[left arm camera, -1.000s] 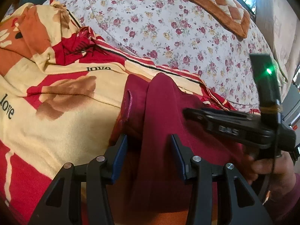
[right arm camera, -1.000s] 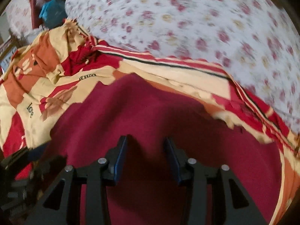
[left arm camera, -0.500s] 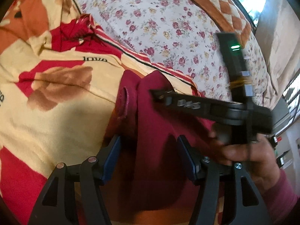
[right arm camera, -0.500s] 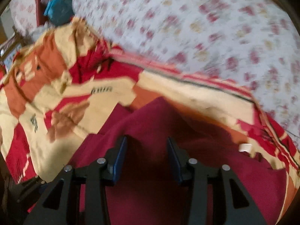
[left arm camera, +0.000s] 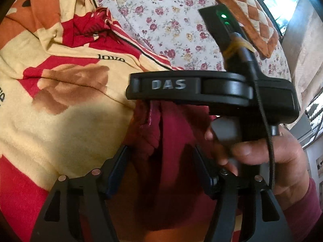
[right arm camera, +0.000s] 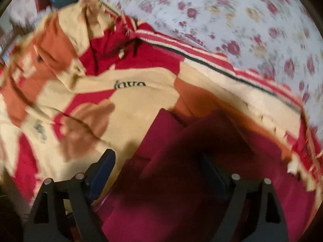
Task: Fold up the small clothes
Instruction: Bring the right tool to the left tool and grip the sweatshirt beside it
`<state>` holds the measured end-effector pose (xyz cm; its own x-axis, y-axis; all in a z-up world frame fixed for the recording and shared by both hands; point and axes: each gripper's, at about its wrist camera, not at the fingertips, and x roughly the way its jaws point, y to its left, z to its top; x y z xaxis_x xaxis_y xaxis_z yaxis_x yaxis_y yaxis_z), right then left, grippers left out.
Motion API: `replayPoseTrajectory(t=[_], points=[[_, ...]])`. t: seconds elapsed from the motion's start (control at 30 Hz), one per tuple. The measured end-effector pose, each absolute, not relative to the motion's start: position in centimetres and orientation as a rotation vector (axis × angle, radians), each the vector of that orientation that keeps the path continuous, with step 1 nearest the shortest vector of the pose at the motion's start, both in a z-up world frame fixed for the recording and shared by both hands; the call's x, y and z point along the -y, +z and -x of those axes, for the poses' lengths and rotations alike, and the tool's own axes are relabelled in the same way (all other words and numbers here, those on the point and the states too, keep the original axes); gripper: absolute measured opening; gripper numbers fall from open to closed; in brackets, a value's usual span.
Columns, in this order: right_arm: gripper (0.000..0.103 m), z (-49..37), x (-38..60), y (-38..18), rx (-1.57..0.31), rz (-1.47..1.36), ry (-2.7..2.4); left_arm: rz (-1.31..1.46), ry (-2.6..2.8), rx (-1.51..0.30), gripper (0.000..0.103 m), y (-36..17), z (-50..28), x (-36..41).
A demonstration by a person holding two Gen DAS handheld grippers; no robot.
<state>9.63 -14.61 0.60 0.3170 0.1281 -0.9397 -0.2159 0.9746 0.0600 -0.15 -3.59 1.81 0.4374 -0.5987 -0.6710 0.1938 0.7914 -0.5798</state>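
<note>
Floral white bedsheet [left arm camera: 171, 20] stretches wide and free beyond the striped edge of the cream-and-red printed blanket [left arm camera: 60, 111]. On it, the bunched maroon knit garment [right arm camera: 191, 181] lies between both spread, empty tools: left hand-held gripper [left arm camera: 161, 173] below, right hand-held gripper [right arm camera: 159, 173] just above its folded edge.

Both wrist views look down closely, sharing the maroon garment [left arm camera: 173, 133] and, blurrily, the blanket [right arm camera: 129, 100].
</note>
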Motion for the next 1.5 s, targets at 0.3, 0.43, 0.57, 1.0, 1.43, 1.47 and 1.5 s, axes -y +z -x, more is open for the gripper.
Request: replayPoseTrajectory(t=[0.3,0.43,0.57,1.0,1.43,1.47,1.5], points=[[0.025,-7.5,18.7,3.9,-1.125,0.015,0.301,0.441,-0.538,-0.973,0.044,2.3,-0.1,4.7],[0.022,-6.7,20.6,5.3,-1.102,-0.027,0.303,0.510,-0.634,-0.905,0.021,3.5,0.4,4.1],[0.023,-6.7,22.5,5.7,-1.119,-0.090,0.297,0.491,-0.724,-0.824,0.001,5.2,1.3,4.5],[0.074,-9.1,18.0,2.6,-1.276,0.027,0.266,0.434,-0.756,-0.848,0.001,5.4,1.7,5.5],[0.031,-7.7,24.3,4.3,-1.177,-0.064,0.242,0.308,-0.754,-0.876,0.052,6.3,3.0,5.0],[0.031,-7.7,24.4,4.2,-1.181,-0.073,0.242,0.261,-0.739,-0.885,0.052,6.1,3.2,5.7],[0.032,-7.7,24.4,4.2,-1.181,-0.073,0.242,0.202,-0.722,-0.887,0.052,5.9,3.3,6.6]])
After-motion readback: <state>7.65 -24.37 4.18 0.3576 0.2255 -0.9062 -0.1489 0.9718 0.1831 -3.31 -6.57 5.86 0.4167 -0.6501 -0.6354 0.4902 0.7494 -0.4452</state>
